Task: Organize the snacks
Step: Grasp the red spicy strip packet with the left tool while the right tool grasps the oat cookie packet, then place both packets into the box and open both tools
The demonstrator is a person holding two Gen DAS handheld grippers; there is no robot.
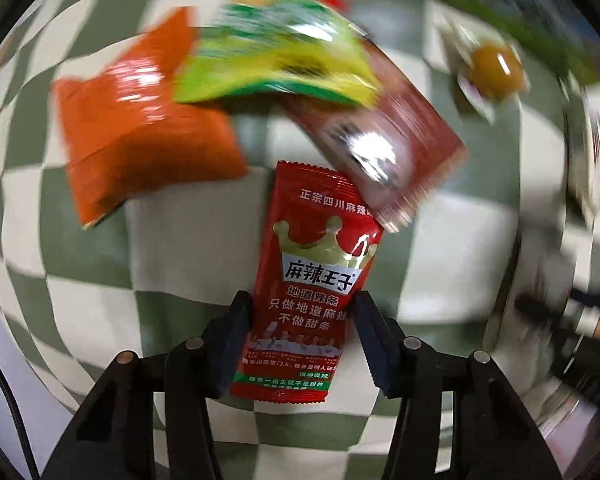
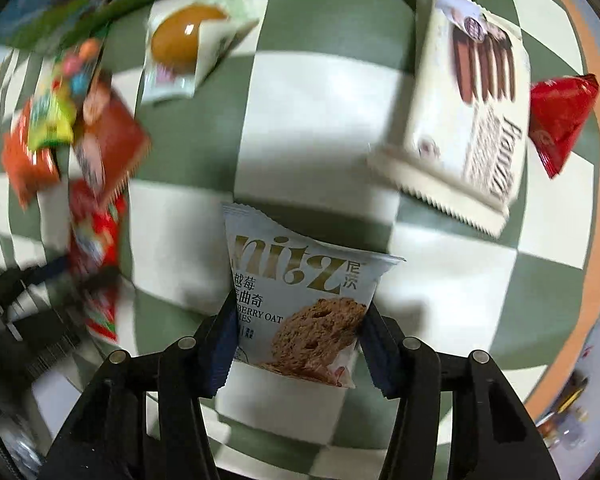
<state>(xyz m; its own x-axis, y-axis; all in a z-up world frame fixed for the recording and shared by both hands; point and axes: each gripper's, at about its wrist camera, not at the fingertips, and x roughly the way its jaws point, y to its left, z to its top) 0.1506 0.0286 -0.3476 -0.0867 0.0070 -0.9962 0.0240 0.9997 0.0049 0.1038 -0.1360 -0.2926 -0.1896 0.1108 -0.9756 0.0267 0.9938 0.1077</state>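
My left gripper (image 1: 302, 316) is shut on a red spicy-strip packet (image 1: 312, 272) with a gold crown, held above the checked cloth. Beyond it lie an orange packet (image 1: 140, 128), a green-yellow packet (image 1: 276, 48) and a dark red packet (image 1: 384, 136), heaped together. My right gripper (image 2: 298, 320) is shut on a pale blue oat cookie packet (image 2: 304, 300). In the right wrist view the same heap (image 2: 72, 132) is at the left, with the left gripper's red packet (image 2: 96, 236) below it.
A green and white checked cloth (image 2: 312, 120) covers the table. A clear packet with a brown egg (image 2: 188, 36) lies at the back, also in the left wrist view (image 1: 494, 70). A white wafer packet (image 2: 468, 120) and a red packet (image 2: 560, 112) lie at the right. A green box edge (image 2: 100, 12) runs along the back.
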